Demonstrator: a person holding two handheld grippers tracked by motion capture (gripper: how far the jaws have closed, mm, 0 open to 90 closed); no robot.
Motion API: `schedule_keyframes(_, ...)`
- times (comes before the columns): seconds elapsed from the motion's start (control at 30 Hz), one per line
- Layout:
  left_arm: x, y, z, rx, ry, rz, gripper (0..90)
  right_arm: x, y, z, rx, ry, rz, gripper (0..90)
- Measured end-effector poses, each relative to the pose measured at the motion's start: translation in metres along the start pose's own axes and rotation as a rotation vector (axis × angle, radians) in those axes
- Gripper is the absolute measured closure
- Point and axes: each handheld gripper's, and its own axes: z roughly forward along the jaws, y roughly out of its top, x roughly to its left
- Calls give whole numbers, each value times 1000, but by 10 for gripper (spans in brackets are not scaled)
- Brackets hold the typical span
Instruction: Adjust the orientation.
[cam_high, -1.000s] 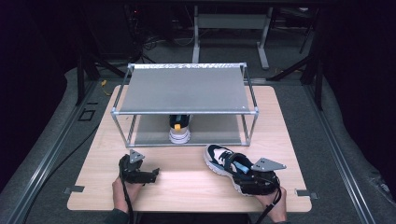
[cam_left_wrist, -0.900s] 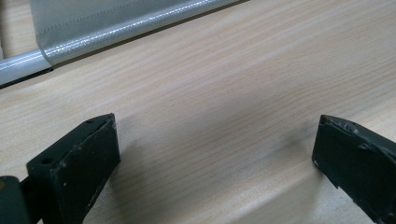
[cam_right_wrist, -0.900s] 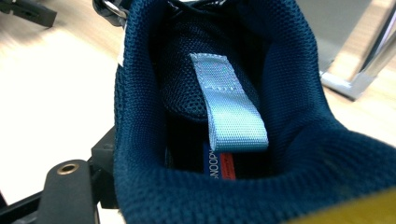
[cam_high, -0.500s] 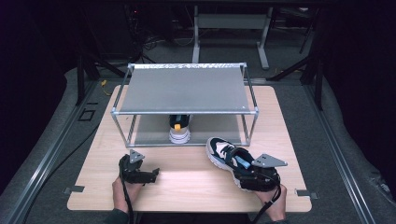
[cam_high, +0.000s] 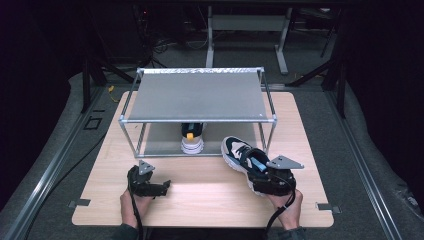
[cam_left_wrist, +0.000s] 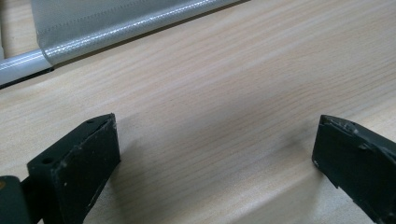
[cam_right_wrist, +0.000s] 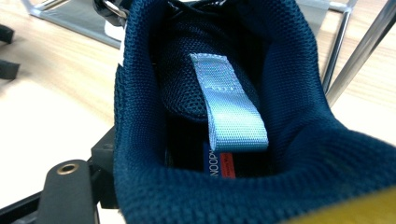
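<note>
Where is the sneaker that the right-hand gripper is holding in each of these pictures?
High view: the held sneaker sits lower right of centre, toe toward the metal rack.
Left gripper view: bare table and a rack corner, no sneaker.
Right gripper view: its navy heel opening looms close up.
Shared landmark: the rack's silver tubes.

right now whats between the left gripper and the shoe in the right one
Only bare tabletop lies between the left gripper and the held shoe, seen in the high view.

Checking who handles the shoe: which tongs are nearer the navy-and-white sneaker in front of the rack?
Right. The right tongs grip the navy-and-white sneaker at its heel collar; the left tongs rest open on the wooden table, well to its left.
</note>
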Motion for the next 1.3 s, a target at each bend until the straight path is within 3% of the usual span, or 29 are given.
schedule_keyframes(0.47, 0, 0, 0, -1, 1, 0, 7, 10, 20, 27, 26, -32, 3, 230)
schedule_keyframes(0.87, 0, 0, 0, 0, 1, 0, 7, 18, 32, 50, 64, -102, 26, 229)
schedule_keyframes(1.07, 0, 0, 0, -1, 1, 0, 7, 23, 38, 71, 88, -129, 49, 228)
schedule_keyframes(1.17, 0, 0, 0, -1, 2, 0, 7, 25, 41, 80, 102, -165, 58, 228)
schedule_keyframes(1.3, 0, 0, 0, -1, 2, -1, 7, 27, 47, 90, 110, -171, 65, 227)
